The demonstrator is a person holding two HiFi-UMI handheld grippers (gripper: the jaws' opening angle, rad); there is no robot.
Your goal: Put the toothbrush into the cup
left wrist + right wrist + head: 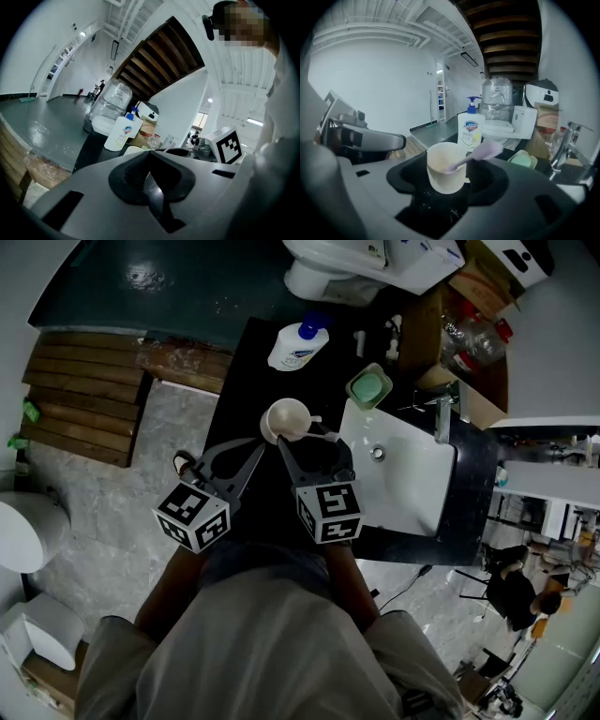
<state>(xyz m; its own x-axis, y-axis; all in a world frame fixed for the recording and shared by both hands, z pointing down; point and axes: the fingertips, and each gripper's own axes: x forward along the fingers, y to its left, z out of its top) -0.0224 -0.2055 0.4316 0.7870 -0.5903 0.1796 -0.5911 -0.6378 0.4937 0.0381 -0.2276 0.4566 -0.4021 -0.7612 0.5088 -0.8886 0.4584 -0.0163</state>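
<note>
A cream cup [285, 418] stands on the black counter [246, 371] left of the sink. A pale purple toothbrush [315, 420] leans inside it, its upper end sticking out to the right. In the right gripper view the cup [444, 169] sits just ahead of the jaws with the toothbrush [480, 153] slanting up to the right. My right gripper [309, 446] [447, 180] is open and its pads touch neither thing. My left gripper [255, 448] [149, 158] hangs beside the cup on its left, jaws together and nothing between them.
A white soap bottle [298, 345] lies behind the cup. A green soap dish [369, 387] sits by the white sink [412, 493] and its faucet [442, 413]. A toilet [328, 273] and a cardboard box [473, 343] stand behind, with wooden planks [80, 395] on the floor at left.
</note>
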